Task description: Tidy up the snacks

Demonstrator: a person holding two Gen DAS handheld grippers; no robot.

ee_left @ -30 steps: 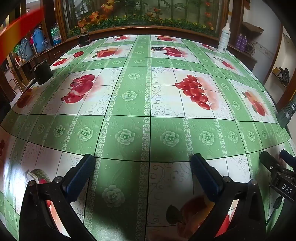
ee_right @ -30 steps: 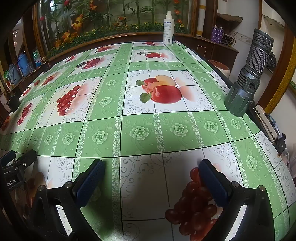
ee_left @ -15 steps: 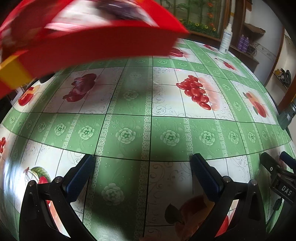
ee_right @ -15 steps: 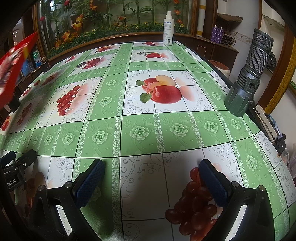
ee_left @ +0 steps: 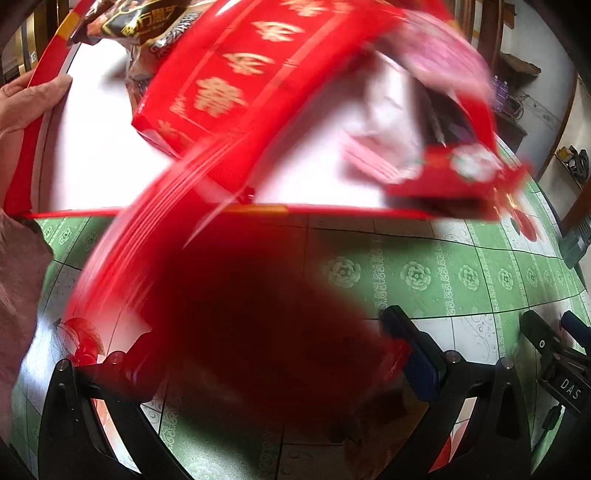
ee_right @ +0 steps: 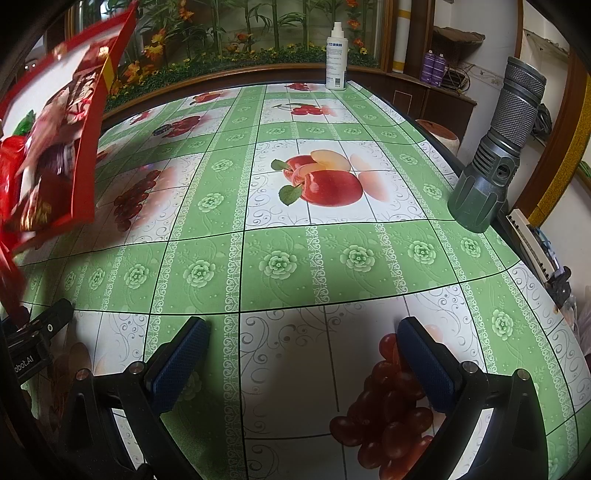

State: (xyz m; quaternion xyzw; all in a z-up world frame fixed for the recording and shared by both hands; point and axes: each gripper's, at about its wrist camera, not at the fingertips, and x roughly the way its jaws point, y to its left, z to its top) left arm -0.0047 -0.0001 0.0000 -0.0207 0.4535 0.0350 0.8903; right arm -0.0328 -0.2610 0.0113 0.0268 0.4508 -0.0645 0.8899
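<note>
A red box (ee_left: 55,147) with a white inside is tipped over the table by a bare hand (ee_left: 26,99). Snack packs spill from it: a red pack with gold characters (ee_left: 236,70), a dark pack (ee_left: 147,18) and a blurred red and pink one (ee_left: 454,173). A blurred red pack (ee_left: 258,325) falls right in front of my left gripper (ee_left: 273,354), which is open; its left finger is hidden. The box and packs also show at the left of the right wrist view (ee_right: 55,140). My right gripper (ee_right: 303,354) is open and empty over the tablecloth.
The table has a green fruit-print cloth (ee_right: 332,258). A large grey flashlight (ee_right: 495,155) stands at the right edge. A white spray bottle (ee_right: 335,55) stands at the far edge. The other gripper's body (ee_left: 554,362) is at the lower right of the left wrist view.
The red box swung in from the upper left, tipped over the table, and snack packs now tumble out in front of my left gripper. Both grippers stayed still and open.
</note>
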